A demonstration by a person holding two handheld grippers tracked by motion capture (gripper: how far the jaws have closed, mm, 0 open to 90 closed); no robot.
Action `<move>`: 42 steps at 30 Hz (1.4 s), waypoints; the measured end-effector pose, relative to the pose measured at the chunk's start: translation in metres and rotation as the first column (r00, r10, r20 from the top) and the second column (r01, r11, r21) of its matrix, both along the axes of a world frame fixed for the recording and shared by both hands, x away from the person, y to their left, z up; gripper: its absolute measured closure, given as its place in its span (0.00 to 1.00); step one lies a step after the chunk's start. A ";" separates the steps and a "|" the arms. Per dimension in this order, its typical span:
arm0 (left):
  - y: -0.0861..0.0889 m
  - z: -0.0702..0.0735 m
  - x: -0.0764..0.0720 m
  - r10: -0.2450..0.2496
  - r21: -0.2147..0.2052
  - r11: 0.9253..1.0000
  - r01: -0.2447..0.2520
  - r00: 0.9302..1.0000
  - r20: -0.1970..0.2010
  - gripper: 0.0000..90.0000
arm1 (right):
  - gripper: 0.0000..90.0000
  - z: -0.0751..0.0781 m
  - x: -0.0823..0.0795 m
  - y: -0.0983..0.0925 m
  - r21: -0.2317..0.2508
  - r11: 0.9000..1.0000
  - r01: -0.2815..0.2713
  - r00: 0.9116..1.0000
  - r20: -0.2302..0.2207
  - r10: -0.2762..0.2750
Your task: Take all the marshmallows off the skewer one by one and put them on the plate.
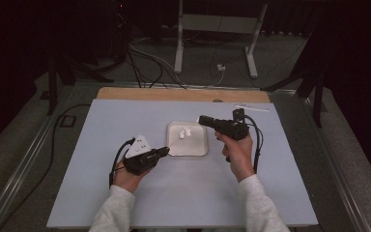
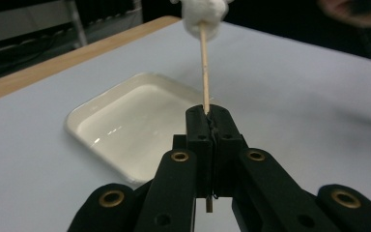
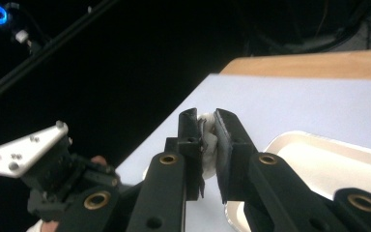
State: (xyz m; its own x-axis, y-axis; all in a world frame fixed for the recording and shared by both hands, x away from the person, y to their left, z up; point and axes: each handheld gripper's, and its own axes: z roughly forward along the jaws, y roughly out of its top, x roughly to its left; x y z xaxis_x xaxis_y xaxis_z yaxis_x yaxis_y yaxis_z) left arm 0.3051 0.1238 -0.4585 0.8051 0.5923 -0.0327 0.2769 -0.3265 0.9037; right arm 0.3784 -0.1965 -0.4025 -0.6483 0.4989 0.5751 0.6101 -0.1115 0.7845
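Thin wooden skewer stick [image 2: 205, 67], held upright-tilted between the closed jaws of the left gripper [image 2: 207, 116], its lower end protruding below the pads and its upper end sunk into a soft white marshmallow-like lump [image 2: 203, 17]; same lump [image 3: 206, 145] seen squeezed between the pads of the right gripper [image 3: 206, 121], whose jaws were clamped on it, pressing both sides; in the high view the left gripper [image 1: 163, 152] lay at the near-left edge of a shallow square white tray [image 1: 198, 147], pointing right and away from the person, with the skewer running up over the tray toward the white lump [image 1: 185, 131], which hung above the tray's far part; right gripper [image 1: 202, 119] came in from the right, level, its tip at the tray's far-right corner and touching the lump; tray [image 2: 84, 123] glossy, resting flat near the middle of a pale blue-grey bench top [image 1: 125, 203]; grey three-cornered plate [image 1: 139, 145] on top of the left gripper; a strip of bare wood [image 1: 125, 93] along the bench's far edge; the person's sleeves light grey.
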 end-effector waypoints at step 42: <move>0.007 -0.005 0.006 0.064 -0.026 0.998 -0.065 0.997 -0.037 1.00 | 0.40 -0.062 0.018 0.036 -0.314 0.949 0.014 0.995 -0.093 -0.045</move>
